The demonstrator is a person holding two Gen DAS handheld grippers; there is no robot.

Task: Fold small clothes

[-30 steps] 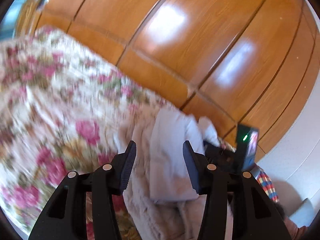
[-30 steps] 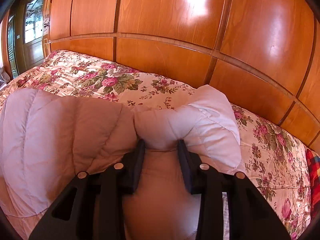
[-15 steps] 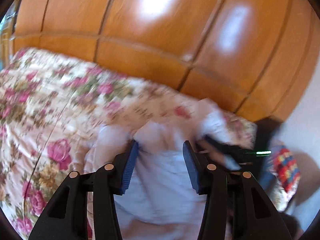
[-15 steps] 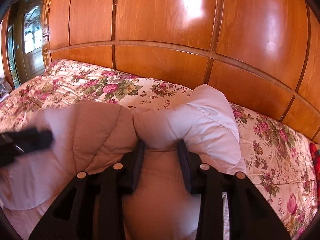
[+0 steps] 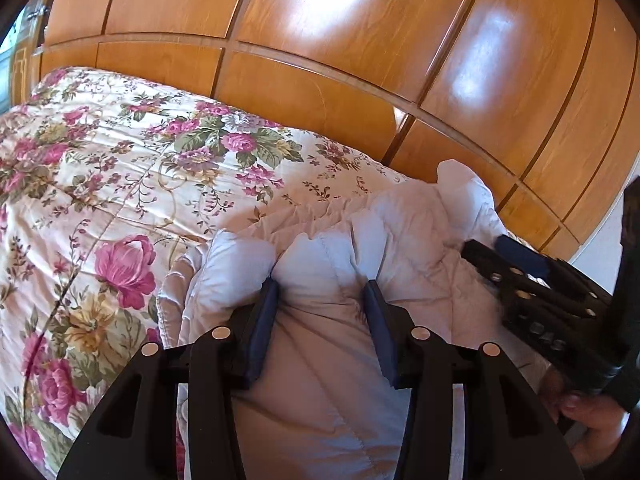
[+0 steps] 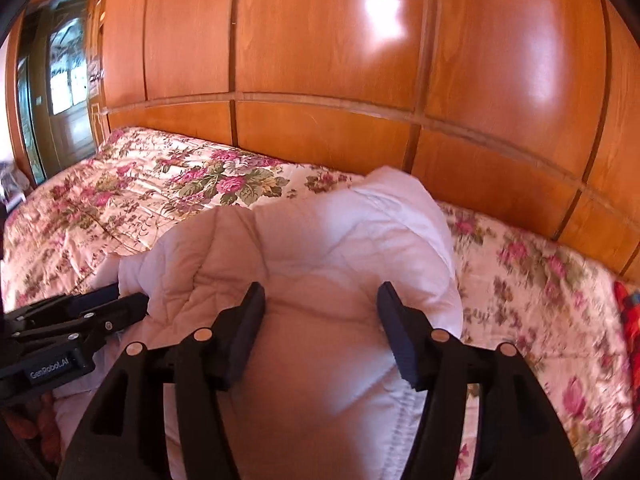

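A pale pink quilted padded garment (image 5: 320, 276) lies bunched on the floral bedspread. My left gripper (image 5: 322, 292) has its jaws pressed into a puffed fold of it, fabric bulging between and beside the fingers. My right gripper (image 6: 320, 296) is wide open above the same garment (image 6: 320, 240), its fingers apart on either side of the padding, gripping nothing. The right gripper shows at the right edge of the left wrist view (image 5: 504, 252); the left gripper shows at the left edge of the right wrist view (image 6: 120, 300).
The floral bedspread (image 5: 100, 184) covers the bed to the left and behind; it also shows in the right wrist view (image 6: 540, 280). A glossy wooden panelled wall (image 6: 360, 80) runs close behind the bed. A red patterned cloth (image 6: 628, 312) lies at the far right.
My right gripper has opened and let go of the garment fold. My left gripper has swung in from the left and closed onto the garment's near edge.
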